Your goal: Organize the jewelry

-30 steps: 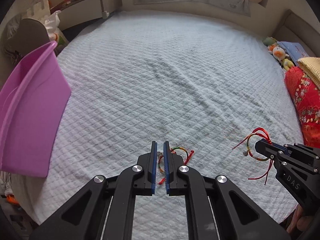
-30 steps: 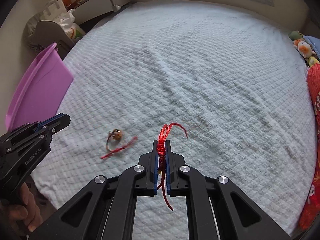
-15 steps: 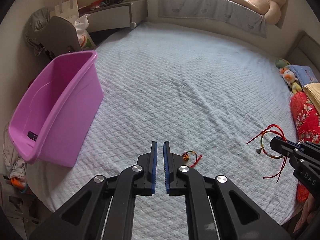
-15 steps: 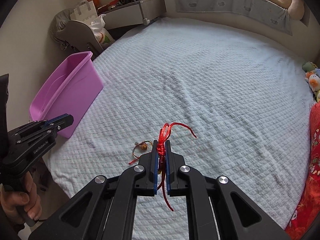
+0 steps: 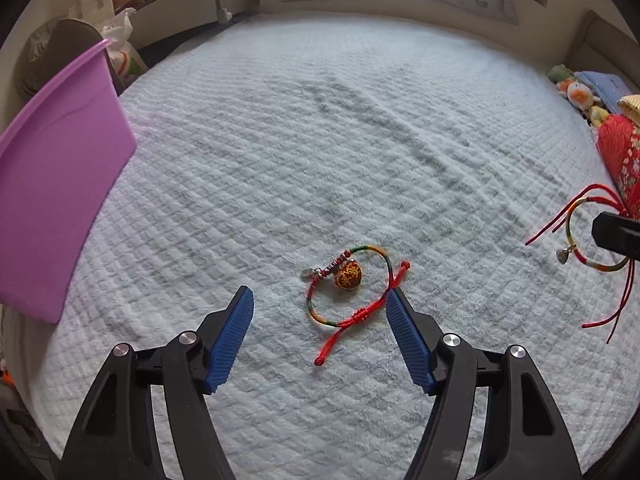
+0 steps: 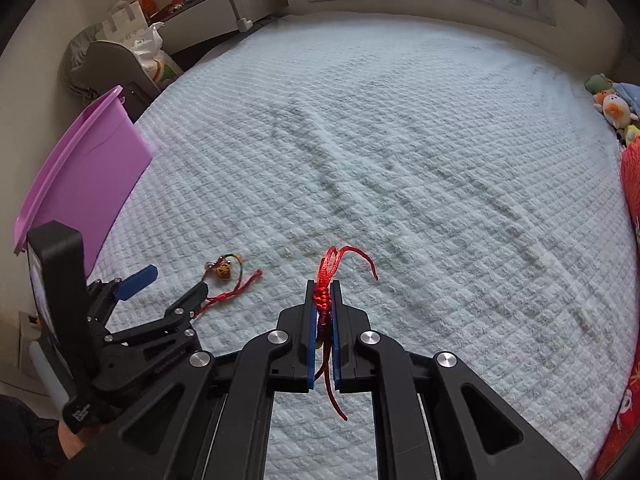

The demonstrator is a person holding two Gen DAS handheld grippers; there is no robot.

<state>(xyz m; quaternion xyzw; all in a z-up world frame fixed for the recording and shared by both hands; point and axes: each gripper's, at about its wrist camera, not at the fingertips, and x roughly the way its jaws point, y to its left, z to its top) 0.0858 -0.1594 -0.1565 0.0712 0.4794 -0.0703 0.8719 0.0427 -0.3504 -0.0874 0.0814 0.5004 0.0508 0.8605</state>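
Bed point(image 5: 360, 128) fills most of both views, covered in a pale blue waffle-textured blanket with a few creases. Beige wall behind. Grey shelf point(image 6: 236, 0) at far left corner, cluttered on top; white paper bag point(image 6: 126, 16) beside it. Small soft toys point(image 5: 576, 94) at right edge, next to a red patterned cushion point(image 5: 620, 160). Soft daylight.

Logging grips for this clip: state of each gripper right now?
Left gripper: jaws opening, bracelet between them on the bed, not gripped.
Right gripper: shut on red cord.
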